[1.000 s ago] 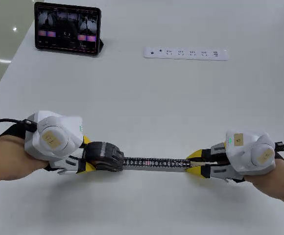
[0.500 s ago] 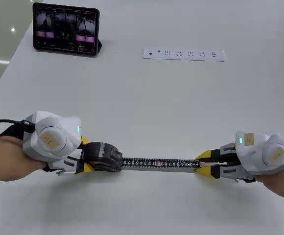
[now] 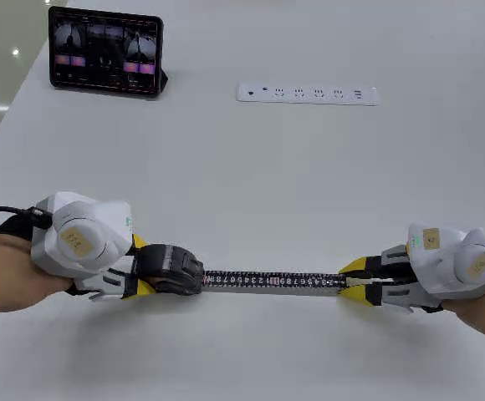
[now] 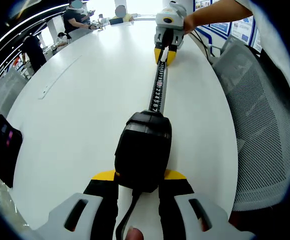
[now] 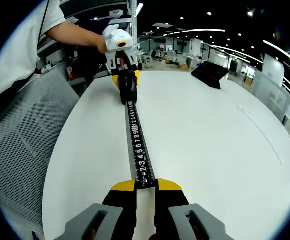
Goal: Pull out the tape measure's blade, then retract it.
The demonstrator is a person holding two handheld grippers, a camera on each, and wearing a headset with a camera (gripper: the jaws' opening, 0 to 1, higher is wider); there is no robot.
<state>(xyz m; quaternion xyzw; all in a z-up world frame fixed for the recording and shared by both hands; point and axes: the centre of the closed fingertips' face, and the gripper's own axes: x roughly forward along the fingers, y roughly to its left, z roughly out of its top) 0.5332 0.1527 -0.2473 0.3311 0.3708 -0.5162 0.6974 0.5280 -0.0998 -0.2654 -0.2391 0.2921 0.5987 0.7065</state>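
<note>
Since a second ago the two grippers are drawing apart: the right gripper (image 3: 353,281) is now sitting farther from the case (image 3: 174,269), and more of the blade (image 3: 272,280) is lying exposed between them. We are putting part of the picture shift down to the headset moving, but the blade's run is plainly growing.

Left gripper (image 3: 142,266): its fingers are clamping the case from both sides and keeping it on the tabletop (image 3: 242,184) near the person. In the left gripper view the black body is sitting squarely between the yellow tips.

Right gripper: its fingers are standing narrow, pinching the blade's free end. In the right gripper view the printed scale is running straight out from between the tips toward the case. The blade is lying flat and straight along the tabletop, with no kink or twist showing.

Progress, as we are judging it: the pull-out is under way, and we cannot tell how much farther it is meant to go. Retraction is not yet begun. We are expecting it to need the right gripper travelling back toward the case while still gripping, so the blade is feeding in rather than snapping.

The tablet (image 3: 104,52) and power strip (image 3: 307,93) are sitting well apart at the far side.
</note>
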